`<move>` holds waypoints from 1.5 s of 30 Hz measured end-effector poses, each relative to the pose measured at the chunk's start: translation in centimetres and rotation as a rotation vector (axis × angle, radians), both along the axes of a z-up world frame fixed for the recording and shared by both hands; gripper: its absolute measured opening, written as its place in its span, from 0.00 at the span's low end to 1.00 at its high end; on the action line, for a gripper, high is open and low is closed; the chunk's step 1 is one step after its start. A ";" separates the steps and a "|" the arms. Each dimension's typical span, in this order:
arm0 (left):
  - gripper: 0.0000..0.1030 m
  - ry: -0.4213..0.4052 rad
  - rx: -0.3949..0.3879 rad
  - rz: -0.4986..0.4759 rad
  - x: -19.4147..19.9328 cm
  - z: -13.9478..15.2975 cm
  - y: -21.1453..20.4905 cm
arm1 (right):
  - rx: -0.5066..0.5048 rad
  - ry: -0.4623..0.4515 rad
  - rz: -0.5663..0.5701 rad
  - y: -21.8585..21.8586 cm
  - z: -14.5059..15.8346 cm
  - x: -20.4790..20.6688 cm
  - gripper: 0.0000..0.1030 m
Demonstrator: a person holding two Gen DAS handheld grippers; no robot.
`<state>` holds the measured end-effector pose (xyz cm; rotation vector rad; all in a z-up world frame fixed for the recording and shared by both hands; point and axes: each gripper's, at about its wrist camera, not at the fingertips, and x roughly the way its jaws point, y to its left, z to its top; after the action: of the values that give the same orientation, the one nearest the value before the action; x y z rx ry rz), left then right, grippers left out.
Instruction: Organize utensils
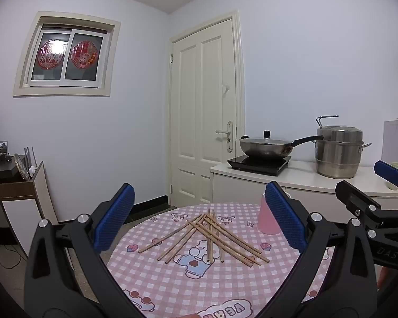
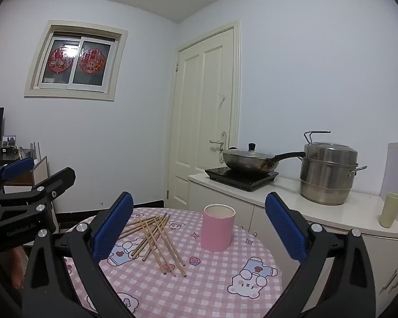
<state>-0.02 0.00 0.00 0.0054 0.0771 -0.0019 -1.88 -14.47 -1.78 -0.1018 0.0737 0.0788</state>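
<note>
Several wooden chopsticks point(image 1: 207, 235) lie in a loose crossed pile on the round table with a pink checked cloth point(image 1: 172, 283). They also show in the right wrist view point(image 2: 156, 241). An empty pink cylindrical cup point(image 2: 217, 228) stands upright to the right of the pile; in the left wrist view this cup point(image 1: 266, 220) is partly hidden behind a blue pad. My left gripper point(image 1: 199, 225) is open and empty, held above the table before the pile. My right gripper point(image 2: 199, 230) is open and empty, facing the cup.
A white counter point(image 2: 331, 212) stands behind the table with a wok on a black hob point(image 2: 241, 177), a steel steamer pot point(image 2: 329, 175) and a pale green cup point(image 2: 390, 209). A white door point(image 2: 201, 116) is behind. A low cabinet point(image 1: 21, 198) stands at left.
</note>
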 end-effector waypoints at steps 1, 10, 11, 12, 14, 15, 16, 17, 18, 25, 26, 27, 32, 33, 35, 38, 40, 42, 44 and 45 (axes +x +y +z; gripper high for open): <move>0.94 -0.002 -0.002 0.001 0.0 0.0 0.0 | 0.000 0.000 0.000 0.0 0.0 0.0 0.93; 0.94 0.000 0.002 -0.001 -0.2 0.0 0.4 | -0.001 -0.003 0.002 0.0 0.0 -0.1 0.93; 0.94 -0.002 0.001 -0.001 -0.6 0.5 0.2 | -0.001 -0.004 0.003 0.0 0.0 -0.1 0.93; 0.94 -0.001 0.001 -0.001 -0.7 0.6 0.2 | -0.002 -0.001 0.002 0.0 0.2 0.2 0.93; 0.94 -0.003 0.001 -0.002 -0.7 0.3 0.0 | -0.002 -0.001 0.001 0.0 0.2 0.2 0.93; 0.94 -0.002 0.001 -0.002 -0.7 0.3 0.1 | -0.002 0.000 0.001 0.0 0.2 0.3 0.93; 0.94 -0.002 0.002 -0.002 -0.7 0.3 0.1 | -0.002 0.001 0.001 0.0 0.2 0.3 0.93; 0.94 -0.003 0.001 -0.002 -0.7 0.3 0.1 | -0.002 0.001 0.002 -0.1 0.1 0.3 0.93; 0.94 -0.003 0.001 -0.003 -0.7 0.3 0.1 | -0.002 0.001 0.002 -0.1 0.1 0.3 0.93; 0.94 0.001 0.001 -0.003 -0.3 0.4 -0.1 | -0.001 0.001 0.001 -0.2 0.1 0.2 0.93; 0.94 0.001 0.002 -0.002 -0.3 0.4 -0.1 | -0.002 0.001 0.001 -0.1 0.1 0.3 0.93; 0.94 0.001 0.003 -0.001 -0.2 0.5 -0.1 | -0.002 0.001 0.001 -0.1 0.1 0.3 0.93; 0.94 0.002 0.005 -0.001 -0.2 0.5 -0.2 | -0.002 0.002 0.002 -0.2 0.0 0.4 0.93; 0.94 0.002 0.005 0.000 -0.2 0.5 -0.2 | -0.003 0.003 0.002 -0.1 0.0 0.5 0.93; 0.94 0.003 0.005 -0.002 -0.3 0.5 -0.1 | -0.002 0.003 0.002 0.0 0.0 0.5 0.93; 0.94 0.002 0.005 -0.002 -0.2 0.5 -0.1 | -0.003 0.003 0.001 0.0 -0.1 0.5 0.93; 0.94 0.003 0.004 -0.003 -0.2 0.4 -0.1 | -0.003 0.005 0.002 0.0 0.0 0.5 0.93; 0.94 0.003 0.004 -0.003 -0.1 0.4 -0.1 | -0.003 0.005 0.002 0.0 0.0 0.5 0.93; 0.94 0.005 0.007 -0.003 -0.2 0.4 -0.1 | -0.003 0.005 0.001 0.0 0.0 0.5 0.93; 0.94 0.004 0.007 -0.002 -0.1 0.3 -0.2 | -0.003 0.006 0.002 0.0 0.0 0.5 0.93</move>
<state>-0.14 -0.20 0.32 0.0121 0.0812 -0.0037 -1.35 -14.46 -1.79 -0.1050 0.0793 0.0807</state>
